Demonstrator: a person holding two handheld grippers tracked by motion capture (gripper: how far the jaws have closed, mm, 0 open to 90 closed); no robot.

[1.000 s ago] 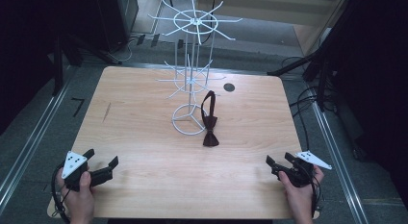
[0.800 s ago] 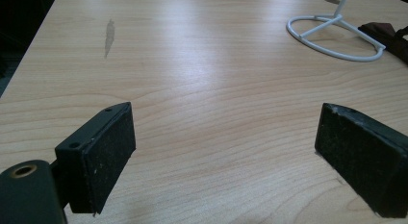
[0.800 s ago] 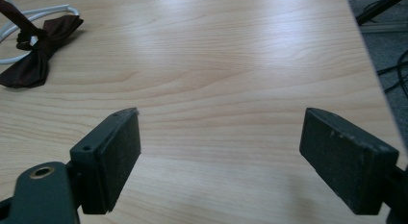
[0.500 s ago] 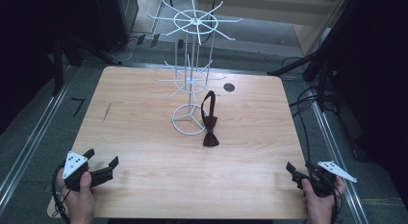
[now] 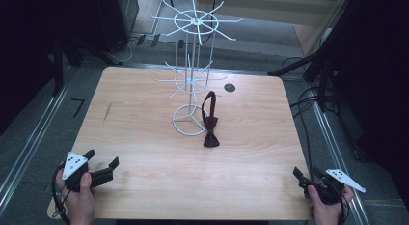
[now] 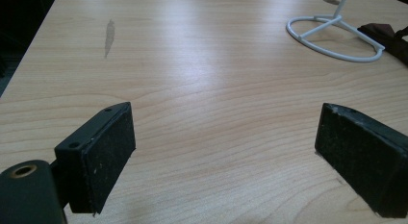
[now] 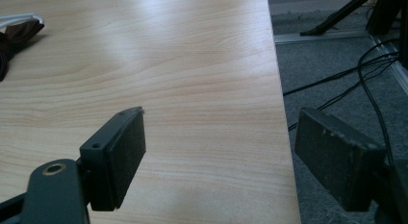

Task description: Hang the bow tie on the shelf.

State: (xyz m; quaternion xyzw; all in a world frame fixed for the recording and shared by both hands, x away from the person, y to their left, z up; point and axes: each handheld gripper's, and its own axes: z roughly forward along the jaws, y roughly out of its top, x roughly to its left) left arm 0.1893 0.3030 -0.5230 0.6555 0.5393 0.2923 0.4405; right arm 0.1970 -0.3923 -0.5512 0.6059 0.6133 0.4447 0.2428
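**Both grippers wide apart at the table's near corners, bow tie by the wire stand**

A light wooden table [image 5: 144, 138] carries a white wire display stand [image 5: 193, 80] with two tiers of radiating hooks and a ring-shaped foot. A dark brown bow tie [image 5: 211, 131] lies on the table just beside that foot on its right, its strap looping up against the stand; whether the strap hangs on a hook cannot be told. No container is on the table.

The left gripper [image 5: 102, 168] is held in a hand [image 5: 79, 198] over the near left corner, its fingers [image 6: 103, 154] spread open with bare tabletop between them. The stand's foot ring shows far ahead in the left gripper view.

The right gripper [image 5: 305, 176] sits at the near right corner, fingers [image 7: 118, 154] open and empty, straddling the table's right edge, with grey floor [image 7: 337, 65] and cables beyond.
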